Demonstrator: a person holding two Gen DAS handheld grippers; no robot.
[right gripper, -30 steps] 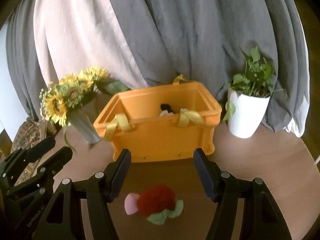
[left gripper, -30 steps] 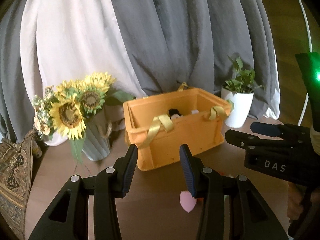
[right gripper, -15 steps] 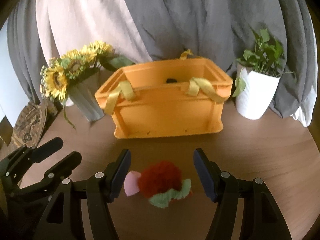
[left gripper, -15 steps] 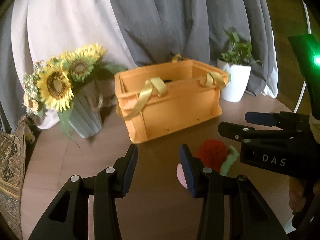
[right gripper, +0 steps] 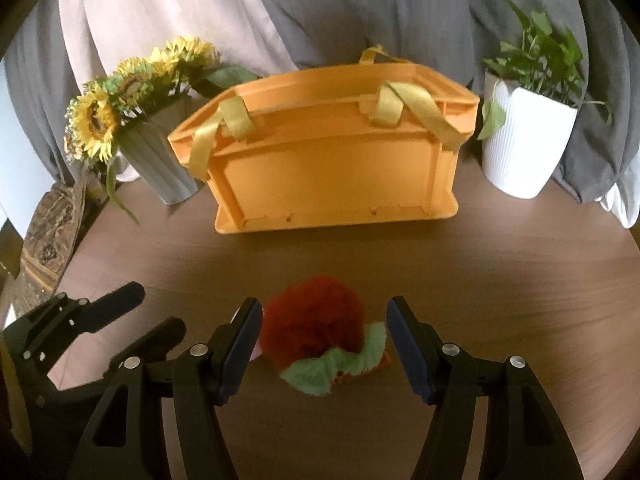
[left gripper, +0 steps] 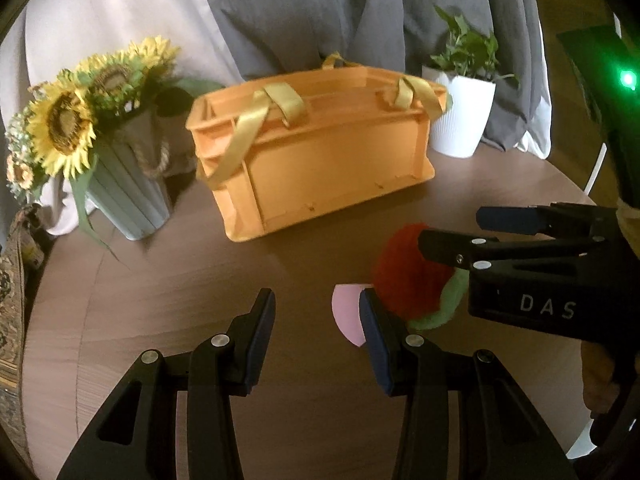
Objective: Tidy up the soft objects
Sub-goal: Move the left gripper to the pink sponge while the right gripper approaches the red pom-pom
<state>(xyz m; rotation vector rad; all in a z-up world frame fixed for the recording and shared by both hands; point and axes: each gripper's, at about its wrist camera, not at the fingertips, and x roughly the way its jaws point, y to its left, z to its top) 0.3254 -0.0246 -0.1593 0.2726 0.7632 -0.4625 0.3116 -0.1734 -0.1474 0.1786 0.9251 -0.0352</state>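
Right wrist view puts the red plush toy [right gripper: 314, 320] between the two fingers of the right claw [right gripper: 322, 346], which stands spread wide, with a clear gap on either side and nothing pinched. The toy lies on the round wooden worktop [right gripper: 500, 280], in front of the orange crate [right gripper: 332, 168] and apart from it, its green felt leaves [right gripper: 340, 364] and a pink flap [left gripper: 346, 312] splayed out at the near side.

The likeliest slip, as I judge it, is a shallow pinch: the fluffy pile would compress to almost nothing, so the fingers may close on fur alone or on a felt leaf, and the toy could droop or drop on the way to the crate. A low approach could also nudge it along the smooth wood rather than straddle it. The left claw [left gripper: 316, 320] is spread too and holds nothing (its right finger sits just beside the pink flap), so the two tools are close enough to knock together if both go in at once. The crate's yellow ribbon handles [right gripper: 416, 110] hang over the near rim and might snag a finger or the toy at release.

Behind the crate, a vase of sunflowers [right gripper: 108, 120] stands to one side and a white potted plant [right gripper: 528, 144] to the other; a wide swing could tip either. Grey and pale curtains [right gripper: 400, 8] close off the background, and a patterned cloth [right gripper: 48, 232] shows past the worktop's left edge.
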